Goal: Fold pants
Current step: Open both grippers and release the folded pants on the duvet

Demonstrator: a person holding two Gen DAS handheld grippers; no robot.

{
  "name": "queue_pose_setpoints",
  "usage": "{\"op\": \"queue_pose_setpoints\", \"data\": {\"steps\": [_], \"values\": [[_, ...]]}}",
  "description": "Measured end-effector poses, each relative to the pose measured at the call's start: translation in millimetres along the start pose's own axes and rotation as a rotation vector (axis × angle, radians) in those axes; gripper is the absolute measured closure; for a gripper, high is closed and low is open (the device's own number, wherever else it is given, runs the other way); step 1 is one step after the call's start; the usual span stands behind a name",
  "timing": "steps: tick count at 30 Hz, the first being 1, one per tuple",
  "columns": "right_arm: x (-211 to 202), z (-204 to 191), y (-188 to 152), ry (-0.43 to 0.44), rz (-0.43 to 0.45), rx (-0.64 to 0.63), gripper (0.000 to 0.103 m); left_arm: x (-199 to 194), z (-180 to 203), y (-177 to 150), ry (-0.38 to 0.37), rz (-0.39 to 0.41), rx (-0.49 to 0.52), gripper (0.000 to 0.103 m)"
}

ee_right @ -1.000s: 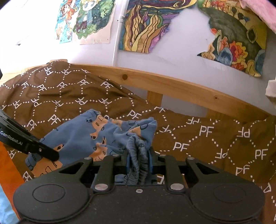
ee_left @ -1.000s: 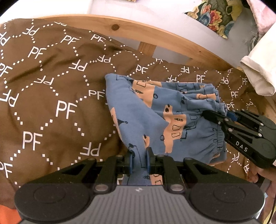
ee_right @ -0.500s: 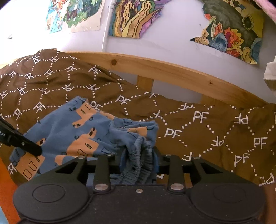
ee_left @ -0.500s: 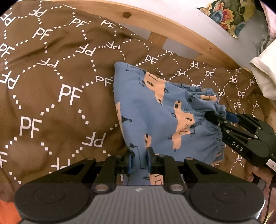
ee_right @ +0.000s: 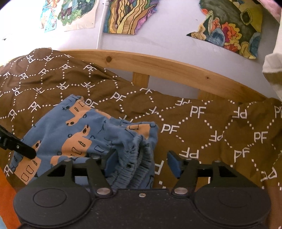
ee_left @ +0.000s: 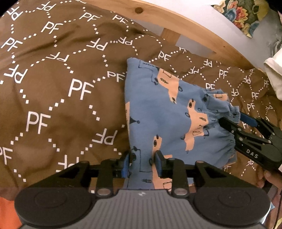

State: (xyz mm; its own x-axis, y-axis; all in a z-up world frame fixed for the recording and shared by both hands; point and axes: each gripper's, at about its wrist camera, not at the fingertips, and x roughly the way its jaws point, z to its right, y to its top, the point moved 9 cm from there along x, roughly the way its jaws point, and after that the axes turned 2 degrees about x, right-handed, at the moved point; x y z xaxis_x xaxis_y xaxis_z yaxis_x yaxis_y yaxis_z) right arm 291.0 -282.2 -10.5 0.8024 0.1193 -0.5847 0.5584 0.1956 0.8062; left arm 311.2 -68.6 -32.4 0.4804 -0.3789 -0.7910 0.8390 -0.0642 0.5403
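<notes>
Here are the pants [ee_left: 169,112], blue with orange vehicle prints, lying folded on the brown bedspread [ee_left: 52,88] patterned with white "PF" letters and dotted diamonds. The left gripper [ee_left: 142,162] sits at the near edge of the fabric, its jaws a modest gap apart with a strip of blue cloth running between the blue pads [ee_left: 125,164]; the cloth looks loose there, not pinched. Over on the right side of that view, the right gripper [ee_left: 237,119] reaches in at the gathered elastic waistband [ee_left: 229,141], fingers spread to either side of the bunched edge.

From the right wrist camera, the right gripper [ee_right: 142,163] shows jaws wide apart. The waistband [ee_right: 135,158] is heaped against the left pad [ee_right: 111,162], while the right pad stands clear over bare bedspread [ee_right: 211,123]. The left gripper's finger [ee_right: 19,148] pokes in from the left, resting on the pants [ee_right: 79,130].

Beyond the bedspread runs a curved pine bed rail [ee_right: 158,67] on upright posts, then a pale wall [ee_right: 167,35] hung with colourful children's drawings [ee_right: 128,15]. A white cloth [ee_left: 273,75] hangs in at the far right.
</notes>
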Motion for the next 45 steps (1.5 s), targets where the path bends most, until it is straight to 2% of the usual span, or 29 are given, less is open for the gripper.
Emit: {"op": "queue_pose_setpoints", "data": {"steps": [5, 7, 9, 10, 12, 14, 24, 30, 41, 45], "values": [[-5, 4, -3, -0.027, -0.016, 0.016, 0.025, -2, -4, 0, 0.026, 0.001, -0.001, 0.054], [-10, 4, -3, -0.027, -0.012, 0.028, 0.018, -4, -5, 0, 0.032, 0.007, -0.001, 0.047], [-16, 1, -5, -0.004, -0.011, 0.039, 0.007, -7, -6, -1, 0.038, 0.012, 0.000, 0.037], [-18, 0, -7, 0.011, -0.016, 0.046, 0.007, -9, -6, -2, 0.043, 0.013, -0.001, 0.034], [-21, -3, -13, 0.032, -0.035, 0.053, 0.006, -10, -7, -4, 0.054, 0.015, -0.008, 0.021], [-22, -5, -19, 0.027, -0.054, 0.043, 0.005, -11, -8, -5, 0.072, 0.018, -0.021, 0.014], [-26, 2, -37, -0.027, -0.134, 0.055, 0.001, -6, -16, -22, 0.171, -0.025, 0.004, 0.007], [-40, -2, -41, -0.018, -0.149, 0.054, 0.001, -24, -14, -31, 0.197, -0.005, 0.052, 0.004], [-80, -14, -31, 0.016, -0.058, 0.124, 0.001, -61, 6, -33, 0.210, 0.109, 0.153, 0.000], [-98, -19, -30, 0.011, -0.002, 0.192, 0.001, -73, 13, -37, 0.205, 0.155, 0.171, 0.000]]}}
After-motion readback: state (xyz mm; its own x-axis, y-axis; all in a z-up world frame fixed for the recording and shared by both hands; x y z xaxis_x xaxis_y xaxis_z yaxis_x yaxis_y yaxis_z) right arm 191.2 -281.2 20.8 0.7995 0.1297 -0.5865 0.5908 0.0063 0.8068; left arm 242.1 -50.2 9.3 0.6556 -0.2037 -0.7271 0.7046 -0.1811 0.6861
